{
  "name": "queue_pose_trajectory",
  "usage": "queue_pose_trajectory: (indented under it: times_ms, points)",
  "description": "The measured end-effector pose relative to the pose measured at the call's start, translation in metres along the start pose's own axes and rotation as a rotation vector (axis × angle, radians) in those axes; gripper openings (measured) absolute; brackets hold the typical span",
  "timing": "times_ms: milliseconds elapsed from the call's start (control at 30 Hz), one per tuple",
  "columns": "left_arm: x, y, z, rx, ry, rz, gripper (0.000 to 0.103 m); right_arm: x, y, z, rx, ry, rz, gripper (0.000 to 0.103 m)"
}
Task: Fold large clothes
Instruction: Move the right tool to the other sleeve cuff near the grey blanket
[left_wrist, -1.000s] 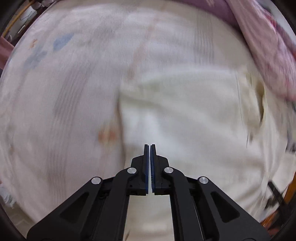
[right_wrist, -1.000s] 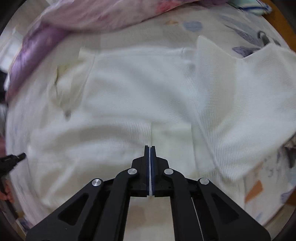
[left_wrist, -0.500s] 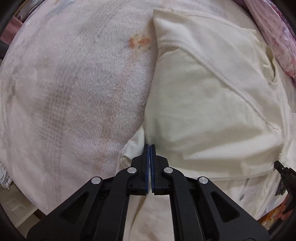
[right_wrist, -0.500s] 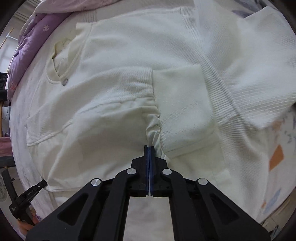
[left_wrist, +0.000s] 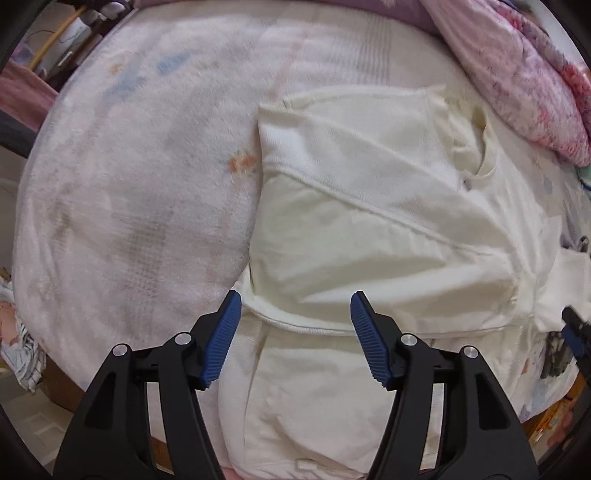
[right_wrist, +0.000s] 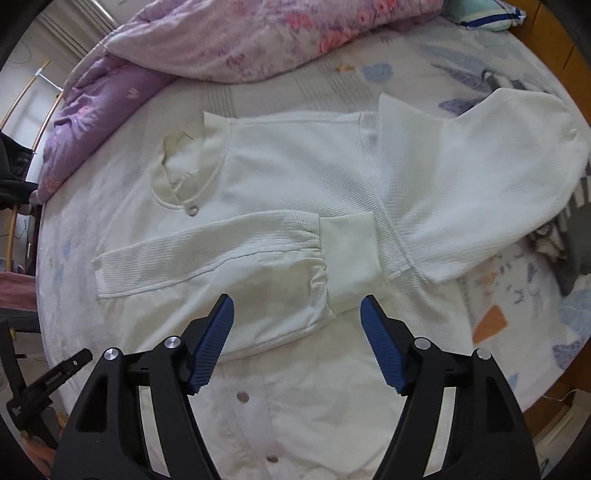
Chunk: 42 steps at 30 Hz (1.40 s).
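Note:
A cream-white buttoned top lies spread on the bed. One sleeve is folded across its chest, with the cuff near the middle. The other sleeve sticks out to the right. In the left wrist view the same top shows its folded side edge and collar. My left gripper hovers above the folded edge, jaws opening, nothing between them. My right gripper hangs above the sleeve's cuff end, jaws opening and empty as well.
A pale patterned bedsheet covers the bed. A purple and pink floral quilt is bunched along the far side. The left gripper's tip shows at the lower left of the right wrist view. The bed's edge runs along the bottom.
Both grippers were shut on the cream fabric; both have let go, spread their jaws and lifted away. The sleeve now rests folded across the top.

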<state>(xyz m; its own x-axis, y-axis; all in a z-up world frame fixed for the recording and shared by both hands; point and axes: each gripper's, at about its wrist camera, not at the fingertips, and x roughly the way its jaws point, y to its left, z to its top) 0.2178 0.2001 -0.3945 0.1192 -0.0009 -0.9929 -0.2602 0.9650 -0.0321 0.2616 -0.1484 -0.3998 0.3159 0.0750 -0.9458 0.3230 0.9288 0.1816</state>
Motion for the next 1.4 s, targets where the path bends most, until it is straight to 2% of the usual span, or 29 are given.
queue_pose_trajectory:
  times_ms: [33,200,267,367,633,800,900,1067,1233,1300,1400]
  points:
    - [-0.011,0.002,0.000,-0.009,-0.015,-0.018,0.063,-0.007,0.001,-0.004,0.003,-0.006,0.010,0.068]
    - [-0.047,-0.007,-0.007,-0.013,-0.061,-0.017,0.064,-0.033,0.008,-0.019,-0.003,-0.031,-0.004,0.068]
    - [-0.069,-0.003,-0.019,0.000,-0.092,-0.023,0.071,-0.049,0.004,-0.029,0.006,-0.052,0.001,0.068]
    - [-0.092,0.004,-0.034,0.026,-0.123,-0.017,0.071,-0.071,-0.006,-0.043,0.042,-0.056,0.004,0.068]
    - [-0.146,0.031,-0.080,0.058,-0.183,-0.067,0.071,-0.141,-0.016,-0.089,0.115,-0.178,-0.026,0.068]
    - [-0.174,0.041,-0.114,0.116,-0.236,-0.057,0.072,-0.186,-0.021,-0.135,0.184,-0.252,-0.018,0.069]
    - [-0.185,0.043,-0.130,0.151,-0.255,-0.070,0.072,-0.206,-0.024,-0.162,0.206,-0.292,-0.040,0.080]
    - [-0.199,0.042,-0.148,0.191,-0.270,-0.097,0.072,-0.222,-0.038,-0.195,0.237,-0.304,-0.031,0.080]
    - [-0.208,0.025,-0.155,0.292,-0.324,-0.047,0.072,-0.241,-0.053,-0.218,0.274,-0.357,-0.043,0.080]
    - [-0.209,0.015,-0.152,0.314,-0.311,-0.089,0.072,-0.248,-0.063,-0.225,0.315,-0.371,-0.039,0.080]
    - [-0.214,-0.006,-0.148,0.355,-0.325,-0.109,0.072,-0.258,-0.082,-0.232,0.378,-0.399,-0.026,0.080]
